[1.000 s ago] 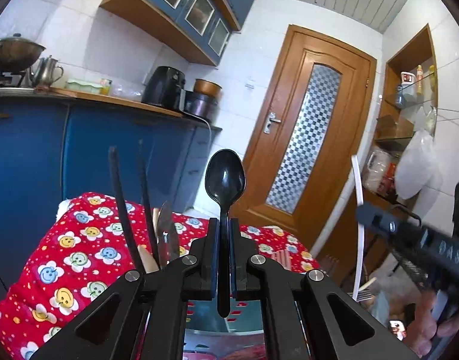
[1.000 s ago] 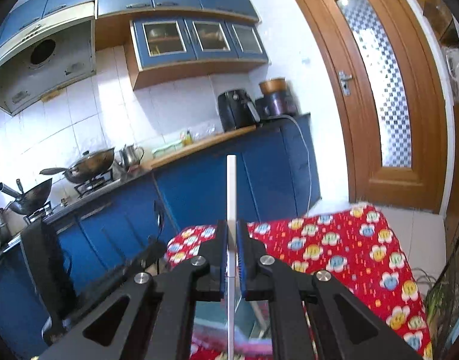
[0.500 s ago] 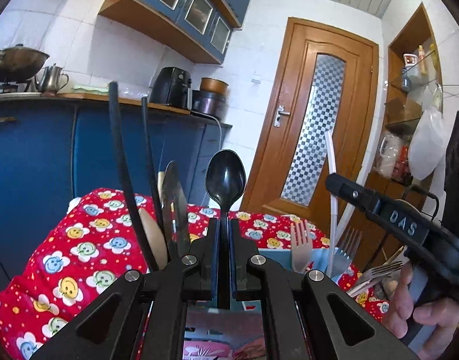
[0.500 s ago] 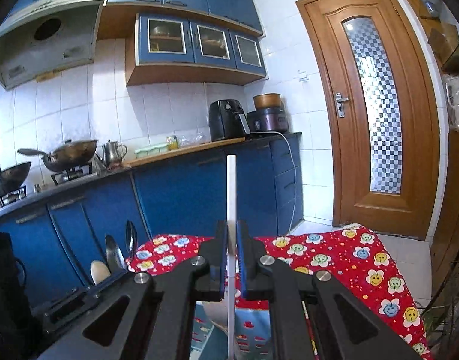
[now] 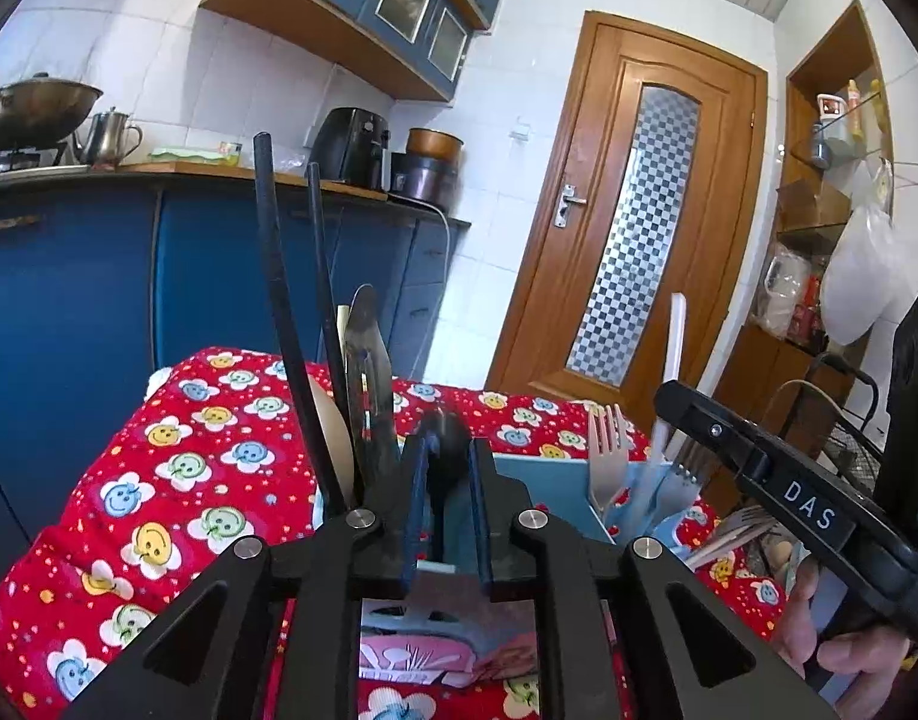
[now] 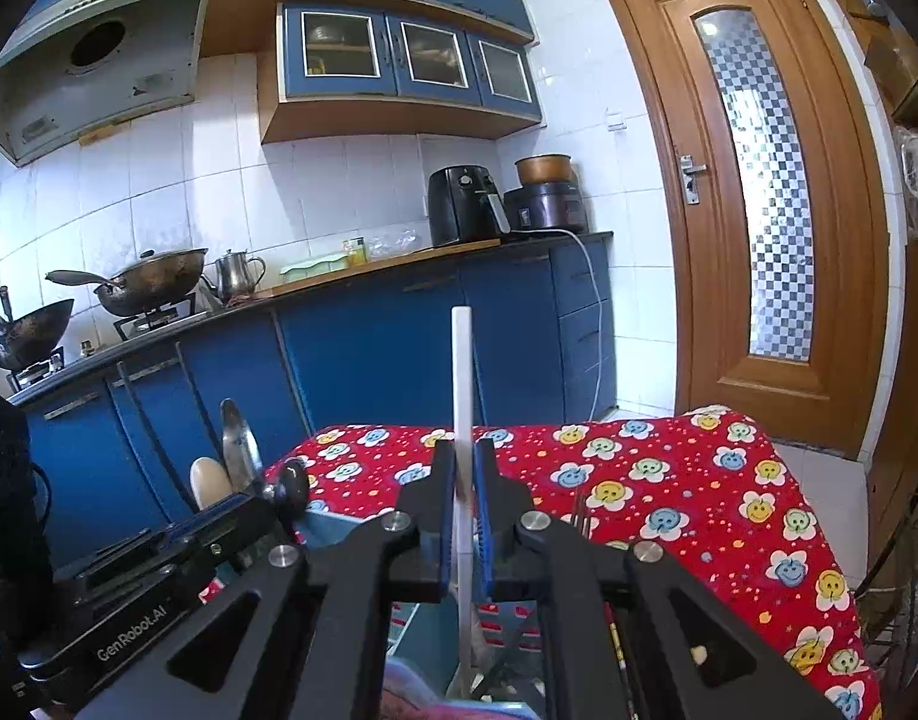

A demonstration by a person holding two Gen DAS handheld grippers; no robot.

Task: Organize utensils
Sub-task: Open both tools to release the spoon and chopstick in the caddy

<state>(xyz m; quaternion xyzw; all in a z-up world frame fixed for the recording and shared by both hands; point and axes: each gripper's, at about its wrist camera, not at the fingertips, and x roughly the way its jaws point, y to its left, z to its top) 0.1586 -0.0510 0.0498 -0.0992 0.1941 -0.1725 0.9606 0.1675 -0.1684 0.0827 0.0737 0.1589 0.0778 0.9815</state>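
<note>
The left claw (image 5: 447, 480) has opened and the black spoon (image 5: 450, 450) has dropped into the blue organizer (image 5: 549, 474). The right claw (image 6: 465, 516) still clenches a white utensil handle (image 6: 462, 372) above it.

Red smiley-flower tablecloth (image 6: 669, 480), black spoon (image 5: 450, 438), white handle (image 6: 462, 384), blue cabinets (image 6: 399, 348).

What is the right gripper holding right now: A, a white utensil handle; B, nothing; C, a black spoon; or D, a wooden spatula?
A: the right gripper is shut on a thin white utensil handle that stands upright between its fingers, above the blue organizer.
</note>
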